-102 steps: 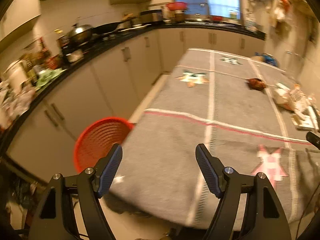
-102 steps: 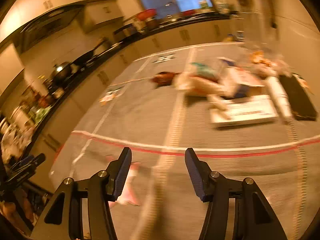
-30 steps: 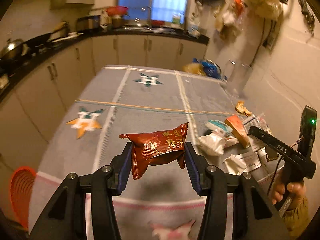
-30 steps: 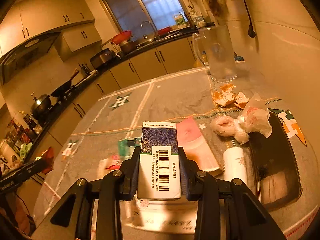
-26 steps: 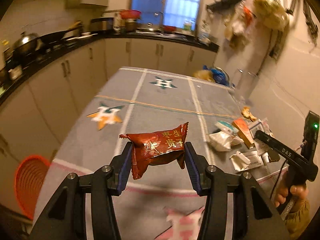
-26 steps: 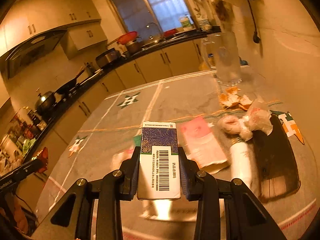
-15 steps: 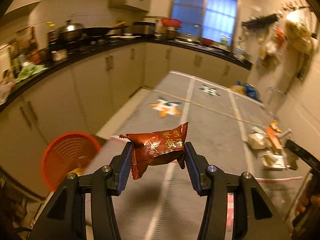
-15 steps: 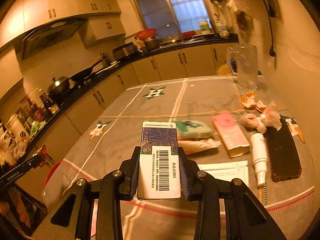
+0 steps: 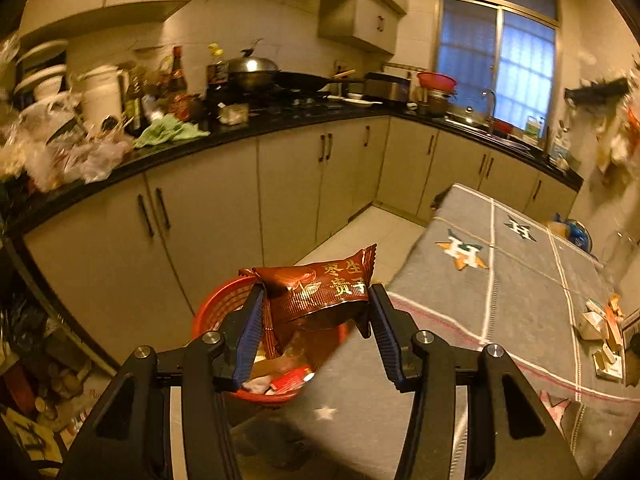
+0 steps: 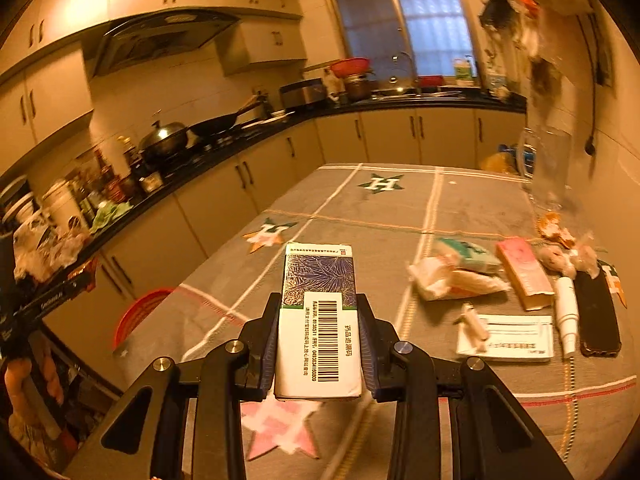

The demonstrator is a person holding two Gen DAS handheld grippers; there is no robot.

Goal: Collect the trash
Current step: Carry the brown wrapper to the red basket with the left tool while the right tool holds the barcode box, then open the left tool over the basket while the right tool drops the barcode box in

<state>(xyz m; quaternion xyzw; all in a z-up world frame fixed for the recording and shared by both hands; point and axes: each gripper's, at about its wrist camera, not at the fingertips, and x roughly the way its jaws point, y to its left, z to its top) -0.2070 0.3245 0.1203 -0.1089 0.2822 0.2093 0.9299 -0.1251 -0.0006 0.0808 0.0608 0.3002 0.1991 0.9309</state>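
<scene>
The left gripper (image 9: 316, 332) hangs out past the desk (image 9: 500, 312) edge, aimed over the red basket (image 9: 216, 308) on the floor beside the cabinets. Its jaws are partly closed, pinching a brown snack wrapper (image 9: 320, 292) by its two ends, and the wrapper sits in the air right above the basket's mouth. Down inside the basket there's already some scrap, white and red bits.

Over to the right gripper (image 10: 318, 344): it's held above the near end of the desk, pointing along the grey cloth toward the window. Jaws narrowed tight on a barcode box (image 10: 318, 320), standing upright between the pads, clear of the cloth.

The right view gives what the left barely shows: the pile on the far right of the desk. A crumpled tissue (image 10: 448, 280), a green packet (image 10: 468, 254) just behind it, a pink carton (image 10: 524, 272), a white tube (image 10: 566, 316) beside a dark phone (image 10: 598, 312), and a flat white sachet (image 10: 508, 338) nearest. A glass jug (image 10: 548, 168) stands farther back by the wall. The basket (image 10: 138, 312) peeks out beyond the desk's left edge, and the left gripper (image 10: 56, 296) shows at the far left, wrapper tip just visible.

The left view alone shows into the basket.
</scene>
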